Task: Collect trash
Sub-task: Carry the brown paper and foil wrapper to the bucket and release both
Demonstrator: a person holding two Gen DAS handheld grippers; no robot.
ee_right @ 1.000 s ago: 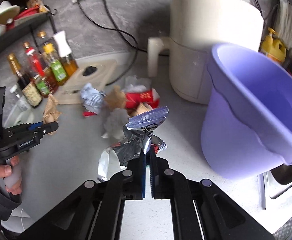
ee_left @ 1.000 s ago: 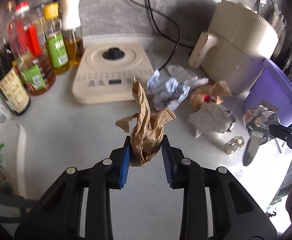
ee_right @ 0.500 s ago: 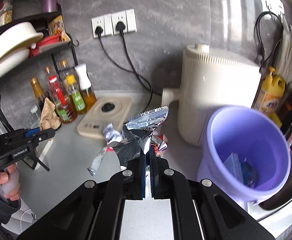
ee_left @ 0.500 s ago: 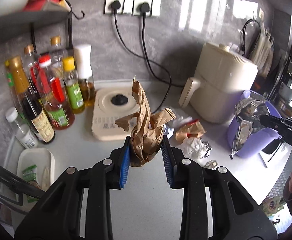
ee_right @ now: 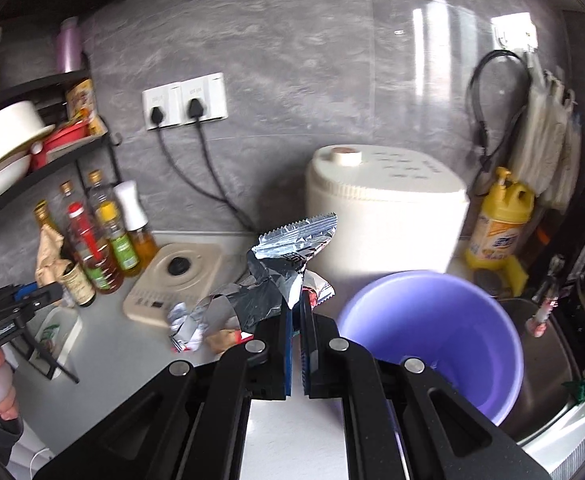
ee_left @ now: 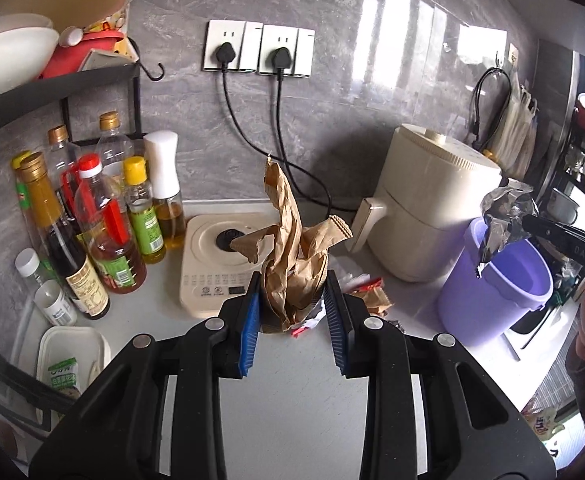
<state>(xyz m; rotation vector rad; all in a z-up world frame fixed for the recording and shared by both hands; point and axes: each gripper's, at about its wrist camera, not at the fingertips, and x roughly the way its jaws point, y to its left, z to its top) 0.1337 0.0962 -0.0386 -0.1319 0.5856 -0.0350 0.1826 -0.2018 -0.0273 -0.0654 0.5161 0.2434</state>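
Left gripper (ee_left: pixel 292 320): blue pads clamped on crumpled brown paper (ee_left: pixel 288 256), held aloft above the grey counter (ee_left: pixel 292 400). Right gripper (ee_right: pixel 297 328): jaws nearly together, pinching silver foil wrapper (ee_right: pixel 288 256). Purple bucket (ee_right: pixel 432 336): at 3 o'clock of the right gripper, just beside it. Loose wrappers (ee_right: pixel 196 320): on the counter at 9 o'clock of that gripper, near the cream hotplate (ee_right: pixel 172 280).

Grey countertop (ee_left: pixel 292 400): bottles (ee_left: pixel 92 240), purple bucket (ee_left: pixel 488 300).

The trash pile (ee_left: pixel 366 298) on the tabletop (ee_left: pixel 292 392) is largely hidden behind the brown paper (ee_left: pixel 292 264); bottle labels (ee_left: pixel 88 284) are unreadable.
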